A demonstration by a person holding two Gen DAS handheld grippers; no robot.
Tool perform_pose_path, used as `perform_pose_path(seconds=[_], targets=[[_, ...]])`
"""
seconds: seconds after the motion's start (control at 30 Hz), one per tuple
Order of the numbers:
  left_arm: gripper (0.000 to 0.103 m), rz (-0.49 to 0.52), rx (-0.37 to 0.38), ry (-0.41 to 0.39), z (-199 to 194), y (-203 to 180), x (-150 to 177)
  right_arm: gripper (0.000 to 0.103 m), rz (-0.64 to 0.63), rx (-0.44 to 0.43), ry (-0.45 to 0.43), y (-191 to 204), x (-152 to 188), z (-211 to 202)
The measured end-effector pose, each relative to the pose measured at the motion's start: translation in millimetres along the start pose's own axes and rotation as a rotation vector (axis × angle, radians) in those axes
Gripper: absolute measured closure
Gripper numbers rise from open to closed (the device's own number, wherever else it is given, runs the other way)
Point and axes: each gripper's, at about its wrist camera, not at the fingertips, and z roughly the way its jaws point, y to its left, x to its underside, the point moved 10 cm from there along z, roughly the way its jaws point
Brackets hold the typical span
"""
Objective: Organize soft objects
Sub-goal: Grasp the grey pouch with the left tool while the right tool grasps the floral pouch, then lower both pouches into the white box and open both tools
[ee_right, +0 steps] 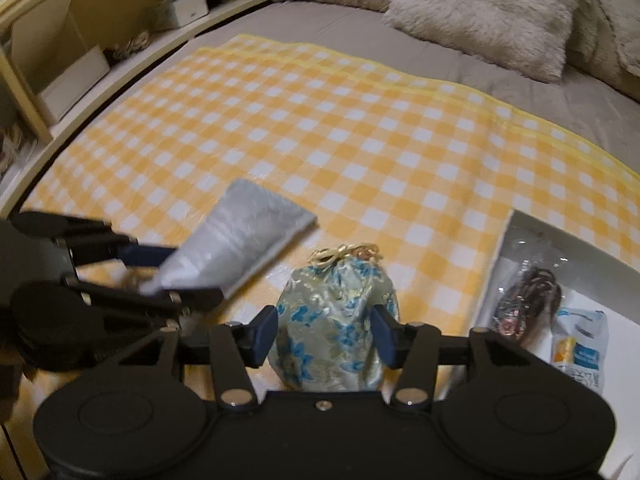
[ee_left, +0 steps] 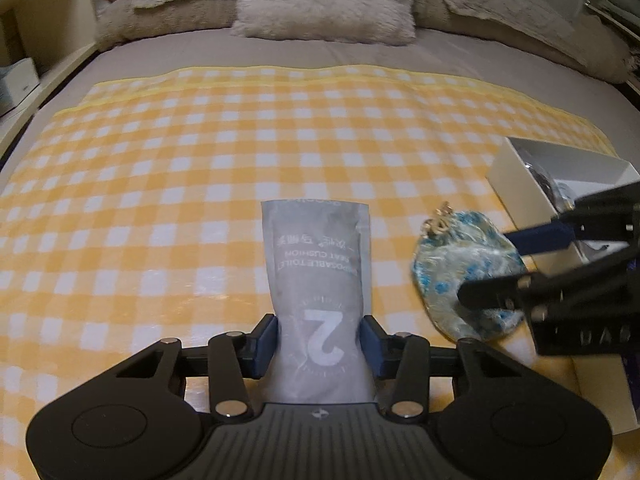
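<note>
My left gripper (ee_left: 320, 344) is shut on a grey plastic packet (ee_left: 318, 276) printed with a large "2"; it holds it above the yellow checked blanket (ee_left: 200, 152). The packet also shows in the right wrist view (ee_right: 236, 240), with the left gripper (ee_right: 176, 272) at the left. My right gripper (ee_right: 326, 336) is shut on a pale green and blue brocade pouch (ee_right: 334, 320) with a gold drawstring. In the left wrist view the pouch (ee_left: 460, 264) and right gripper (ee_left: 500, 264) are at the right.
A white open box (ee_right: 516, 232) at the right holds a dark coiled item (ee_right: 524, 300) and a blue-white packet (ee_right: 580, 348); it also shows in the left wrist view (ee_left: 520, 176). Fluffy pillows (ee_left: 324, 0) lie at the bed head. Wooden shelves (ee_right: 60, 60) stand left.
</note>
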Motion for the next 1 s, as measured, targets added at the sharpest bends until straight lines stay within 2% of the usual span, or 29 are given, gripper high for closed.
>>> perform_pose_path(seconds=[0.03, 0.07, 0.1, 0.17, 0.23, 0.27, 0.3, 0.4, 0.73, 1.0], targets=[[0.057, -0.005, -0.002, -0.001, -1.3, 2.1, 0.4, 0.051, -0.019, 0.004, 0.009, 3.0, 1.3, 2.1], [0.057, -0.009, -0.006, -0.003, -3.1, 3.9, 1.1, 0.055, -0.046, 0.013, 0.020, 5.6, 3.2, 4.1], [0.057, -0.012, -0.008, -0.005, -4.9, 4.6, 1.8, 0.063, -0.093, 0.032, 0.034, 9.0, 6.3, 6.3], [0.058, -0.018, -0.008, -0.011, -8.4, 5.0, 1.7, 0.068, -0.173, 0.054, 0.045, 16.1, 12.0, 7.8], [0.058, -0.027, -0.011, -0.022, -13.3, 5.1, 1.1, 0.080, -0.184, 0.055, 0.046, 19.6, 12.6, 5.3], [0.058, -0.031, -0.015, -0.029, -17.6, 5.9, 0.8, 0.090, -0.177, 0.057, 0.040, 20.1, 11.3, 2.6], [0.058, -0.035, -0.022, -0.035, -22.0, 6.8, 0.3, 0.094, -0.166, 0.056, 0.028, 20.3, 9.7, -1.0], [0.058, -0.047, -0.029, -0.062, -37.5, 9.5, -2.8, 0.097, -0.138, 0.049, -0.015, 19.0, 4.5, -14.6], [0.058, -0.126, -0.022, -0.205, -91.3, 11.4, -23.5, 0.098, -0.010, 0.059, -0.194, 4.2, -16.0, -78.2], [0.058, -0.147, -0.002, -0.293, -132.5, 0.1, -31.3, 0.097, 0.049, 0.072, -0.315, -7.7, -15.5, -131.9]])
